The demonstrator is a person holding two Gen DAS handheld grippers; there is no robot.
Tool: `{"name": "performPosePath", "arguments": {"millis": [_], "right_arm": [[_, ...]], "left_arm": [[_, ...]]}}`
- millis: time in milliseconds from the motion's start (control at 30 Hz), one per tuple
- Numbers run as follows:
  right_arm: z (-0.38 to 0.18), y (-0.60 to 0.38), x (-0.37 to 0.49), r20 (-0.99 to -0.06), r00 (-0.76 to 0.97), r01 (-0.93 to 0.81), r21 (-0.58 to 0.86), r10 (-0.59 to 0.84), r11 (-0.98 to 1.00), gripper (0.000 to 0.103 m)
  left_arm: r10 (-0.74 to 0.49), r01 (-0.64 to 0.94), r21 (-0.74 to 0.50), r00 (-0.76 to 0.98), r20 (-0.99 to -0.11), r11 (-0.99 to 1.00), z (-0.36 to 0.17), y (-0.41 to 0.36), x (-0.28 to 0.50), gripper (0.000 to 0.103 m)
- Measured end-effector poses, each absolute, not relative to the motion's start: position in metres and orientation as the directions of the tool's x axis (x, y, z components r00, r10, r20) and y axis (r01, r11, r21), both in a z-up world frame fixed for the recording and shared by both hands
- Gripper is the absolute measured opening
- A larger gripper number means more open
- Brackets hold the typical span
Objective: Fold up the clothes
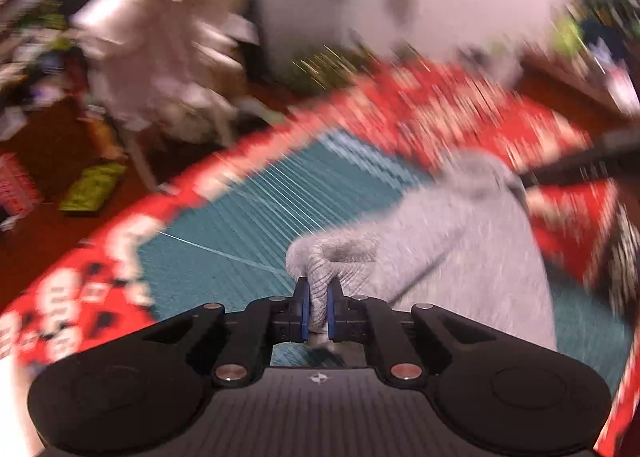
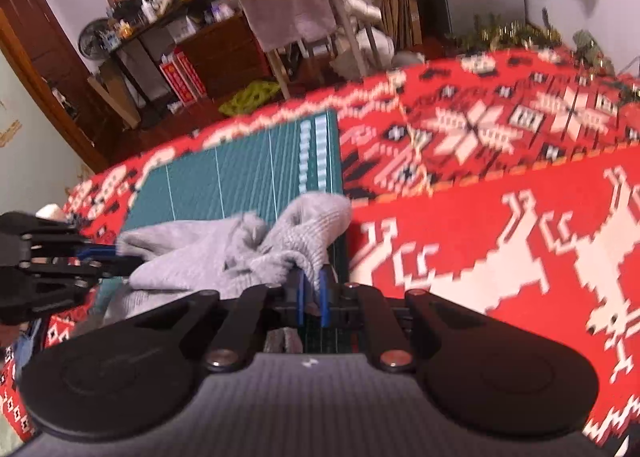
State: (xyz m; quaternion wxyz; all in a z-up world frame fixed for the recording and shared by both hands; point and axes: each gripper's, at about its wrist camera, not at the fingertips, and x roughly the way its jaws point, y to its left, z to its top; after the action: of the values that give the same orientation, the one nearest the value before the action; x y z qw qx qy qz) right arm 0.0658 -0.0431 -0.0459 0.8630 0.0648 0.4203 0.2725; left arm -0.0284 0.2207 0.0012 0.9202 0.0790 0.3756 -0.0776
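Two grippers, both clamped on one grey knit garment. Left gripper: blue pads pinched together on a ribbed fold of the grey fabric, which bunches just above the fingertips. Left wrist view heavily motion-blurred; detail beyond the fingers is unreliable. Right gripper: pads close together with a ribbed edge of the same garment caught between them.

Garment lies crumpled on the green cutting mat, at the mat's near right corner, its ribbed end reaching the mat's right edge. Mat sits on a red patterned tablecloth, near the tabletop's left edge in the right wrist view. From that view the left gripper enters at the left, holding the garment's far left end.
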Motion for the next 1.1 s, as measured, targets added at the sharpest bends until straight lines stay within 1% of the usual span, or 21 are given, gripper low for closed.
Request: {"name": "performPosePath", "arguments": {"millis": [100,167,267,333,400,500,567,600,633,700,767,900,933,1033,1100], "right_arm": [[-0.029,-0.049,0.059,-0.623,0.551,-0.432,0.356,0.555,0.829,0.008],[-0.015,-0.051,0.052,-0.572,0.587,-0.453,0.355,0.573,0.818,0.008],[0.014,-0.055,0.037,-0.469,0.640,-0.510,0.333,0.608,0.793,0.008],[0.040,-0.052,0.021,-0.392,0.673,-0.553,0.297,0.627,0.779,0.008],[0.068,-0.048,0.006,-0.335,0.692,-0.588,0.252,0.640,0.768,0.008],[0.108,-0.045,-0.019,-0.254,0.707,-0.633,0.189,0.660,0.751,0.008],[0.129,-0.046,-0.037,-0.224,0.705,-0.655,0.157,0.673,0.739,0.008],[0.137,-0.046,-0.047,-0.217,0.703,-0.665,0.140,0.678,0.734,0.008],[0.144,-0.047,-0.056,-0.211,0.700,-0.674,0.124,0.683,0.729,0.008],[0.142,-0.045,-0.072,-0.252,0.683,-0.689,0.090,0.686,0.719,0.008],[0.125,-0.039,-0.085,-0.329,0.665,-0.693,0.066,0.671,0.718,0.008],[0.064,-0.021,-0.094,-0.511,0.587,-0.679,0.112,0.628,0.726,0.008],[0.049,-0.015,-0.096,-0.547,0.565,-0.674,0.125,0.617,0.728,0.008],[0.012,0.000,-0.106,-0.622,0.497,-0.689,0.140,0.605,0.711,0.008],[-0.010,0.009,-0.112,-0.664,0.441,-0.698,0.170,0.604,0.696,0.008]], "left_arm": [[-0.017,0.084,0.080,0.784,-0.621,0.993,0.038,0.229,-0.053,0.008],[0.018,0.042,0.091,0.820,-0.571,0.995,0.065,0.229,-0.070,0.008],[0.074,-0.015,0.123,0.868,-0.491,0.992,0.106,0.224,-0.092,0.008],[0.107,-0.049,0.144,0.897,-0.429,0.988,0.135,0.220,-0.107,0.008],[0.135,-0.081,0.158,0.921,-0.366,0.984,0.163,0.216,-0.122,0.008],[0.148,-0.111,0.142,0.945,-0.291,0.984,0.197,0.213,-0.148,0.008],[0.144,-0.111,0.133,0.951,-0.272,0.985,0.207,0.210,-0.166,0.008],[0.142,-0.110,0.128,0.949,-0.283,0.986,0.203,0.208,-0.173,0.008],[0.144,-0.111,0.120,0.938,-0.315,0.986,0.190,0.208,-0.176,0.008],[0.147,-0.115,0.105,0.914,-0.378,0.988,0.164,0.207,-0.183,0.008],[0.148,-0.120,0.090,0.886,-0.440,0.989,0.138,0.206,-0.189,0.008],[0.176,-0.210,0.006,0.804,-0.567,0.978,0.078,0.217,-0.187,0.008],[0.179,-0.236,-0.021,0.787,-0.591,0.971,0.067,0.222,-0.186,0.008],[0.167,-0.298,-0.111,0.762,-0.626,0.948,0.052,0.237,-0.185,0.008],[0.166,-0.333,-0.148,0.749,-0.641,0.931,0.045,0.246,-0.183,0.008]]}}
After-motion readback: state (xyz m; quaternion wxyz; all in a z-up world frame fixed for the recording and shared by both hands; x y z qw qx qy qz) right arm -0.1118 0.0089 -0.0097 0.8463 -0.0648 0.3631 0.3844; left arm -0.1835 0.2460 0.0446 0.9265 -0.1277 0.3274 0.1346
